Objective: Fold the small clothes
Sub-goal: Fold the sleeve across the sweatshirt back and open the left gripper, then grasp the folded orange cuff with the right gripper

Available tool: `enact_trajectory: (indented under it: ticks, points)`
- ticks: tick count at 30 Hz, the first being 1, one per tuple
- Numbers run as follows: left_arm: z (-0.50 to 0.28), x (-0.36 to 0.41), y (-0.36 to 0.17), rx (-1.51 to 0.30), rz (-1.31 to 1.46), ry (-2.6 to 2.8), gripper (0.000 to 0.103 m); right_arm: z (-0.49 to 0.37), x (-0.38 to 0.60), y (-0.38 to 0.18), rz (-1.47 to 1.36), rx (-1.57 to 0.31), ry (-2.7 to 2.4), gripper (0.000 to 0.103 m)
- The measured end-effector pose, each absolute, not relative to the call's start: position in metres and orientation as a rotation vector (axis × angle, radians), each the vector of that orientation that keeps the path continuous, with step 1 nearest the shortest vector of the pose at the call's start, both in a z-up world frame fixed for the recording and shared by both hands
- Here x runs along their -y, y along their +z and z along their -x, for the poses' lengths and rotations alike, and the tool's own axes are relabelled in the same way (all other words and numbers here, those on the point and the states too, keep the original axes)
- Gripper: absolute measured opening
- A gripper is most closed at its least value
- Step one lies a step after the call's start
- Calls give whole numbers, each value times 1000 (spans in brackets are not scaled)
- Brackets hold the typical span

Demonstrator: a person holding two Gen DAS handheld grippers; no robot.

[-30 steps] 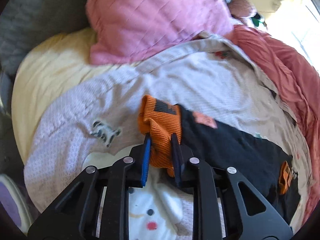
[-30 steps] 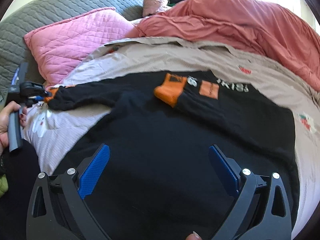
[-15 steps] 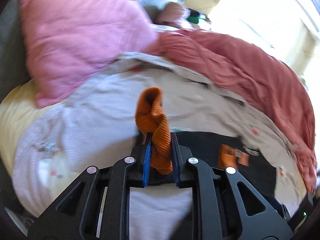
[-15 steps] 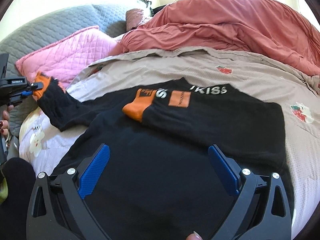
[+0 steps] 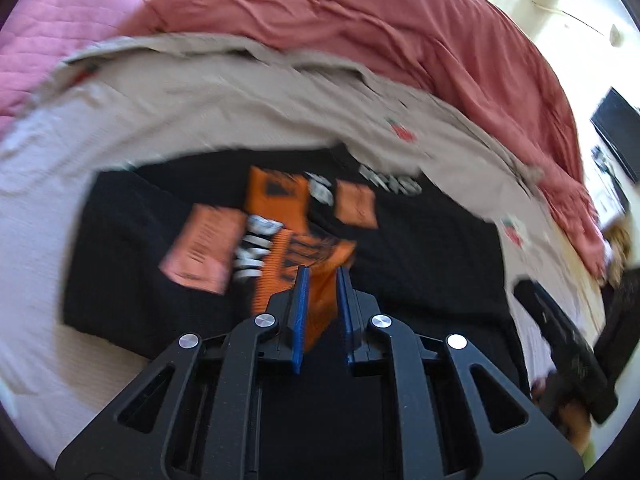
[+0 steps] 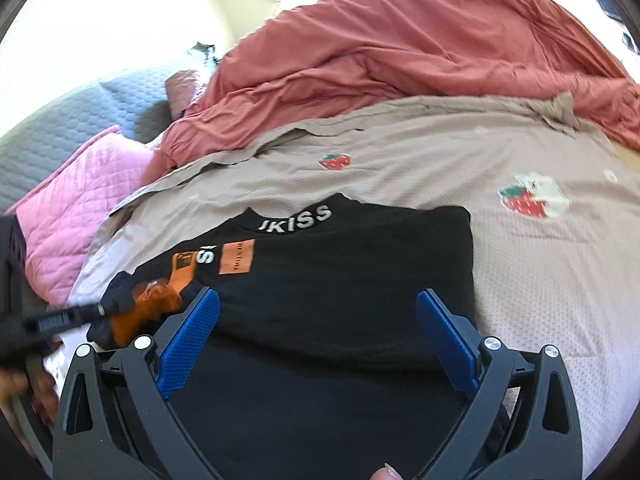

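Left gripper (image 5: 322,272): its jaws are closing, with the orange cuff (image 5: 316,292) of a sleeve pinched between the blue pads at centre frame; in the right wrist view it is only a blurred dark bar at lower left.
Right gripper (image 6: 318,312): fingers are spread wide above the fabric, nothing between them.
Black sweatshirt (image 6: 360,280): laid flat on the beige strawberry-print sheet (image 6: 400,160), mid-frame; its lower part is cut off behind the gripper body.
Lettering: smeared by motion in the left wrist view.
Red blanket (image 6: 400,40): bunched along the top.
Pink pillow (image 6: 76,196): partly cut off at left.
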State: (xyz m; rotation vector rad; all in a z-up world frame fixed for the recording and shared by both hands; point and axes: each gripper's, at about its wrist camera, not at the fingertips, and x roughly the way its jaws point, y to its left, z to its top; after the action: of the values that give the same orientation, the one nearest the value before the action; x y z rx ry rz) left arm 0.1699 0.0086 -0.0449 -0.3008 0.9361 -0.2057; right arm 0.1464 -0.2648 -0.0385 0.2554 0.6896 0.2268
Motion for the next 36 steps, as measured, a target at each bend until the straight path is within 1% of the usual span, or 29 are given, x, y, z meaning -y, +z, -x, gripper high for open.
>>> enact_trajectory:
  ticks: [5, 10, 12, 13, 14, 16, 19, 22, 24, 26, 27, 28, 29, 30, 33, 35, 36]
  points:
    - [-156, 2, -52, -948, 283, -301, 9, -150, 260, -49, -270, -732, 252, 98]
    - [-153, -35, -42, -896, 301, -198, 10, -147, 228, -58, -220, -799, 358, 98]
    - [-155, -54, -38, -876, 262, -112, 17, -144, 212, -58, -195, -817, 398, 98]
    - [-156, -65, -38, -870, 240, -68, 26, -142, 201, -57, -191, -826, 430, 98]
    - [-156, -74, -39, -869, 229, -31, 31, -141, 193, -56, -190, -831, 451, 98]
    - [-158, -92, -43, -877, 215, 34, 32, -142, 172, -55, -186, -854, 497, 98]
    - [-161, -112, -52, -893, 203, 86, 36, -148, 140, -59, -193, -905, 553, 98]
    - [-164, -128, -56, -907, 246, 87, 40, -159, 118, -63, -188, -938, 559, 98]
    - [-165, -138, -56, -900, 273, 82, 43, -170, 109, -69, -240, -968, 555, 96]
    - [-166, -142, -55, -891, 269, 76, 43, -181, 103, -76, -292, -1003, 544, 78]
    - [-167, -143, -55, -887, 266, 70, 43, -186, 100, -81, -318, -1023, 538, 75]
    - [-169, -143, -56, -888, 268, 66, 43, -189, 97, -83, -324, -1029, 531, 68]
    - [-172, -145, -57, -888, 280, 62, 43, -191, 94, -84, -326, -1031, 524, 56]
    - [-173, -147, -57, -889, 296, 58, 43, -193, 92, -85, -324, -1034, 520, 53]
    - [-175, -152, -57, -887, 324, 58, 44, -192, 86, -83, -318, -1046, 547, 23]
    - [-176, -155, -56, -881, 334, 64, 45, -187, 81, -78, -280, -1034, 556, 13]
    - [-177, -157, -56, -879, 342, 64, 45, -184, 78, -73, -246, -1017, 562, 13]
